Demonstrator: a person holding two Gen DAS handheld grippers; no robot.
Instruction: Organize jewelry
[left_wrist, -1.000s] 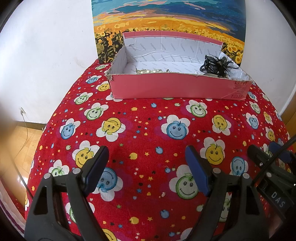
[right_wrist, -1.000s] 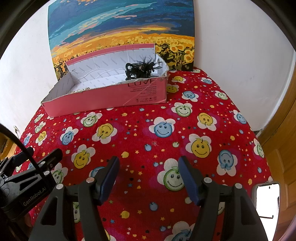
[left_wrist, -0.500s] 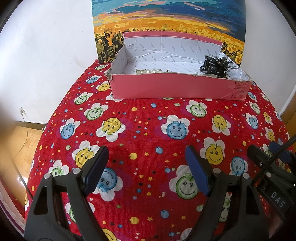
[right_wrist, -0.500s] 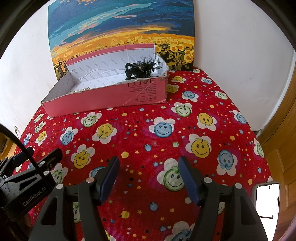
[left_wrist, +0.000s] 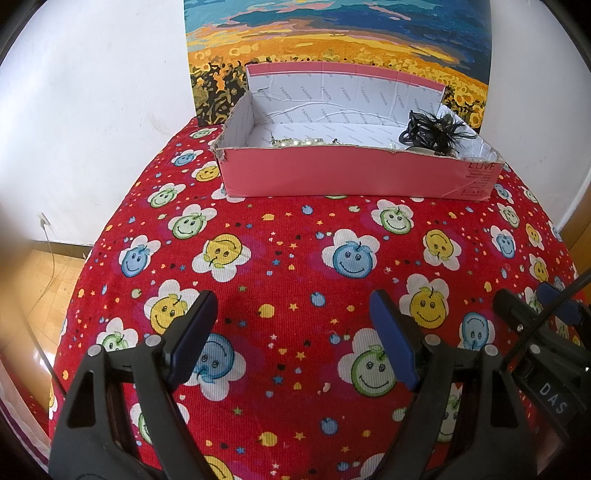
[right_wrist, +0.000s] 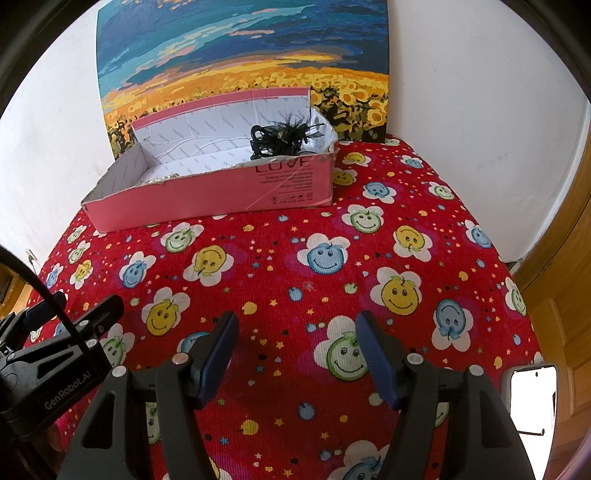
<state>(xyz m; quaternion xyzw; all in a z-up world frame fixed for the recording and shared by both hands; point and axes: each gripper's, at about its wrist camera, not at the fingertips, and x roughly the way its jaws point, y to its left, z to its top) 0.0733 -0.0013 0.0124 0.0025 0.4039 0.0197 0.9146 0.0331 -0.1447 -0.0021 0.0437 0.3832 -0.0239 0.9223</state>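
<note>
A pink cardboard box (left_wrist: 351, 177) with a white lining stands at the far side of the table; it also shows in the right wrist view (right_wrist: 207, 192). Inside it lie a black feathery hair piece (left_wrist: 434, 131) at the right end, also in the right wrist view (right_wrist: 282, 138), and a pearl string (left_wrist: 303, 141) near the front wall. My left gripper (left_wrist: 291, 321) is open and empty above the cloth near the front. My right gripper (right_wrist: 295, 339) is open and empty beside it, well short of the box.
The table wears a red cloth (left_wrist: 288, 258) with smiley flowers. A sunflower painting (left_wrist: 332, 48) leans on the white wall behind the box. A white phone-like object (right_wrist: 532, 398) sits at the right edge. Wooden floor (left_wrist: 37, 273) lies below left.
</note>
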